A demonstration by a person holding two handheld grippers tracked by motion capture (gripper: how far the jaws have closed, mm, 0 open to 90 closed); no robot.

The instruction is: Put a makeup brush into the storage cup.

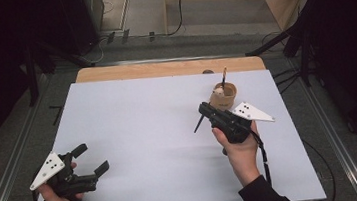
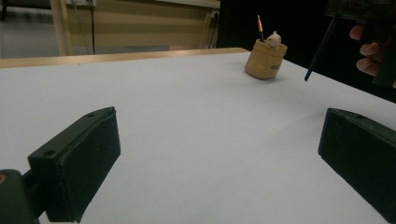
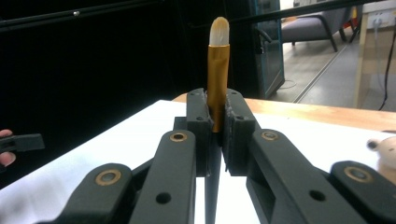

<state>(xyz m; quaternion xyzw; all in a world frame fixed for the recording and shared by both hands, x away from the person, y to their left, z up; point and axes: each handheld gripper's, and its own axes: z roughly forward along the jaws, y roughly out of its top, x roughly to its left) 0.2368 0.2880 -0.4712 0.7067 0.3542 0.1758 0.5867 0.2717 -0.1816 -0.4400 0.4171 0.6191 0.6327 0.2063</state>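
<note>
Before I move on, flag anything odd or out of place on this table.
Nothing is spilled or damaged. The tan holder stands upright near the table's far right edge with one brush in it. A second brush is clamped in the right claw, bristles up, its dark handle slanting down above the table.

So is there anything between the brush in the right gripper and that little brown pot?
Nothing visible. The right gripper is shut on the brush, right beside the brown pot. Between them is only bare white table. Inside the pot stand another brush and a small white figure, leaving open room.
</note>
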